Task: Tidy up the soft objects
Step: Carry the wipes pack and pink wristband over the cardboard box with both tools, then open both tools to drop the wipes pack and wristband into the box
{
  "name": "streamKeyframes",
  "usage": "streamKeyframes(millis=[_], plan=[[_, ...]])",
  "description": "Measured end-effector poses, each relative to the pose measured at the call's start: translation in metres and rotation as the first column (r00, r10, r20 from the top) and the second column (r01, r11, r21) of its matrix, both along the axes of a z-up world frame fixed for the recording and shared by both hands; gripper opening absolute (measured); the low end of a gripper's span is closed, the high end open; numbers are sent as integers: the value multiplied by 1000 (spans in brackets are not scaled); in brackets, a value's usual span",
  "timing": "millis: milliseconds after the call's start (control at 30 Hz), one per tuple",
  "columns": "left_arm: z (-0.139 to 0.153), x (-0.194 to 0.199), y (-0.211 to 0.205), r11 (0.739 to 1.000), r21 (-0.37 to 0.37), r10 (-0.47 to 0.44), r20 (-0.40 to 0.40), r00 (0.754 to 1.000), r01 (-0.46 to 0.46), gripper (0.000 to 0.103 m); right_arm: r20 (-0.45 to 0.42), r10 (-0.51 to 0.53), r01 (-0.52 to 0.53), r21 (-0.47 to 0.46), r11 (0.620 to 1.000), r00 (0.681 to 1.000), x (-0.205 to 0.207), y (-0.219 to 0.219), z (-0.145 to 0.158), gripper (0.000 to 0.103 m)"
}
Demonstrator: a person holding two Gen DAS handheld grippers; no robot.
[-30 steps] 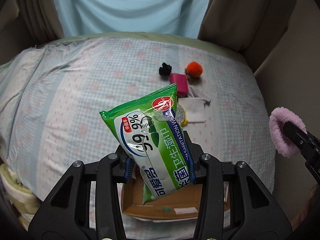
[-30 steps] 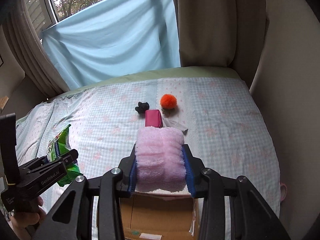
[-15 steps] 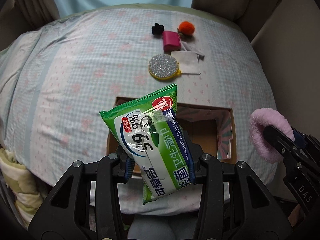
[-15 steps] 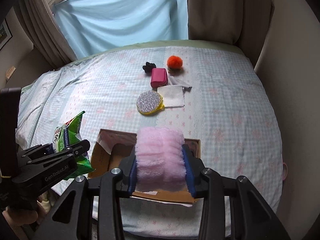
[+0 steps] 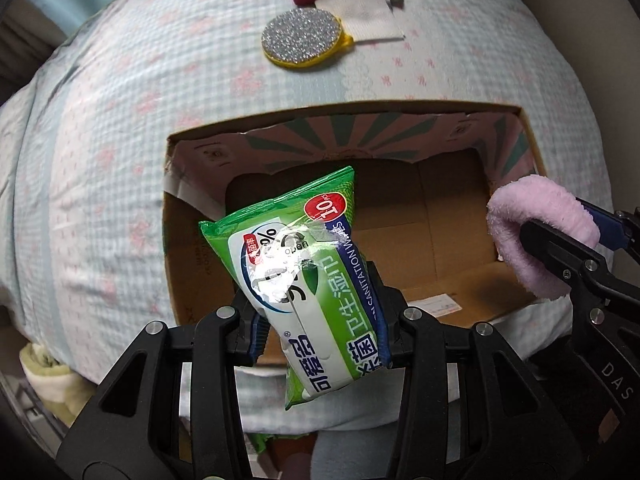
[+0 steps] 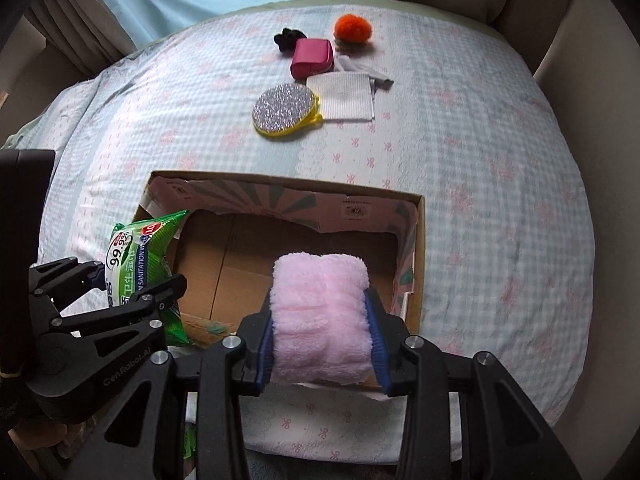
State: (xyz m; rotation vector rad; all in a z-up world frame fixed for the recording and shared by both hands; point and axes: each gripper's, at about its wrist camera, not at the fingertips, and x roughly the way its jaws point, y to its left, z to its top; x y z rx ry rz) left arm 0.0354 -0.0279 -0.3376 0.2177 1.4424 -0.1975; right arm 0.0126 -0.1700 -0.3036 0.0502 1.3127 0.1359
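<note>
My left gripper (image 5: 318, 326) is shut on a green wet-wipes pack (image 5: 300, 264) and holds it above the near left part of an open cardboard box (image 5: 400, 114). My right gripper (image 6: 320, 340) is shut on a folded pink fluffy towel (image 6: 320, 304), above the near right part of the same box (image 6: 280, 186). The wipes pack (image 6: 136, 256) and left gripper (image 6: 132, 300) show at the left of the right wrist view. The towel (image 5: 536, 236) shows at the right of the left wrist view. The box holds nothing that I can see.
On the checked bedsheet beyond the box lie a round silver scrub pad (image 6: 284, 110), a white cloth (image 6: 346, 96), a magenta pouch (image 6: 312, 58), a black hair tie (image 6: 288, 38) and an orange pom-pom (image 6: 354, 28). A curtain and beige walls surround the bed.
Both grippers have tilted down and closed in on the box, which now fills the middle of both views. Each still holds its object.
</note>
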Motion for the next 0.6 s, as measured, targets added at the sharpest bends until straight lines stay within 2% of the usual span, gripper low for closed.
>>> streamKeyframes(millis=[233,433,533,600], plan=[[-41,23,-1,996,52,-74,-54,996,76,37,-112,35,-37,-13,999,993,18,7,-54,37],[-61,35,-8,978,92,-180,-73,981,187,37,-155,8,-5,21,1000,988,33,7,-74,37],[-68,37,-11,973,74,-212,-90,973,219,38,-189,-18,24,33,999,982,45,7,-85,37],[-69,37,-15,964,71,-252,-83,964,258,43,-202,-29,38,40,998,979,51,7,-91,40]])
